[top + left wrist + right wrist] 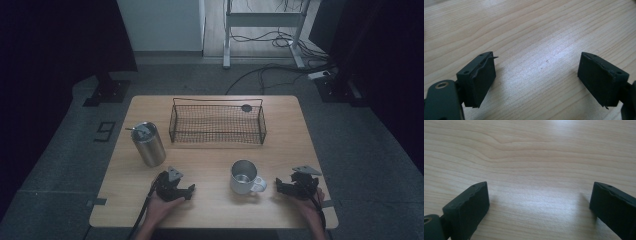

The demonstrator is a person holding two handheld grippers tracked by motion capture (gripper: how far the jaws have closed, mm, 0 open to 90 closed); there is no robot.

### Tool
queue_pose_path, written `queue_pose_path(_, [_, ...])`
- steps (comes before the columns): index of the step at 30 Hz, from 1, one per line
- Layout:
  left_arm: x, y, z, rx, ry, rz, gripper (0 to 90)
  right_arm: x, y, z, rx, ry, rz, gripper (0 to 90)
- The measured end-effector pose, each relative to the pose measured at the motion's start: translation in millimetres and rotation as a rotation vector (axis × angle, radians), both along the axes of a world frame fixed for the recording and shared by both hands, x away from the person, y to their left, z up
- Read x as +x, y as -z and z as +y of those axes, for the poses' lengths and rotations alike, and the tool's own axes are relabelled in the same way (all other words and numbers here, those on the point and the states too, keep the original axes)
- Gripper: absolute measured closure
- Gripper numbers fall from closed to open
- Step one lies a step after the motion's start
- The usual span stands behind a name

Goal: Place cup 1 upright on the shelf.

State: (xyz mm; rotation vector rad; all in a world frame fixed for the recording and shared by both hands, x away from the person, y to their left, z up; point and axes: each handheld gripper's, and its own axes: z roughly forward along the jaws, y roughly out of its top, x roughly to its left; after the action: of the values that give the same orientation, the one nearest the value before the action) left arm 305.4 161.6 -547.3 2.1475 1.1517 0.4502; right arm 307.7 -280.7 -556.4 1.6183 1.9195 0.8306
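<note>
Left gripper [186,192] and right gripper [280,187]: jaws spread wide, grasping nothing, low over the light wooden table [210,205]. Between them an upright steel mug [243,177], white handle toward the right gripper. No legible writing.

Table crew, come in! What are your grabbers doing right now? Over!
Left hand-held gripper open, empty, near table's front edge. Right hand-held gripper open, empty, beside mug. Wire basket empty; steel tumbler untouched. Nothing in the way.

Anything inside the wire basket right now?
The wire basket looks empty; table wood shows through its mesh. A dark round disc sits at its far right rim; whether inside or behind it, I cannot tell.
</note>
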Motion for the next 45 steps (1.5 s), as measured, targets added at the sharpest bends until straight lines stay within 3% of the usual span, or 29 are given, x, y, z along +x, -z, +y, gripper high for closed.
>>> queue_pose_path(5, [0.5, 0.1, 0.1, -0.001, 0.003, 0.001, 14.4, -1.1, 0.0, -1.8, -0.002, 0.029, 0.0, 2.4])
queue_pose_path(27, [-1.5, 0.0, 0.9, 0.0, 0.0, 0.0, 14.5, -6.2, -0.4, -1.9, -0.002, 0.024, -0.008, 5.8])
queue_pose_path(34, [-1.3, -2.1, -2.0, 0.004, -0.008, 0.022, 14.5, -6.3, -0.5, -1.9, 0.0, 0.024, -0.009, 6.0])
queue_pose_path(40, [-2.6, -8.6, -0.4, -0.017, 0.003, 0.021, 14.5, -6.6, -0.5, -1.6, 0.001, 0.027, -0.01, 6.2])
queue_pose_path(41, [-3.2, -14.1, 4.4, -0.043, -0.009, 0.012, 14.5, -6.6, -0.5, -1.6, 0.001, 0.027, -0.01, 6.2])
queue_pose_path(45, [-5.7, -23.8, 13.1, -0.071, -0.033, -0.015, 14.6, -5.6, -0.5, -2.3, 0.0, 0.023, -0.008, 6.0])
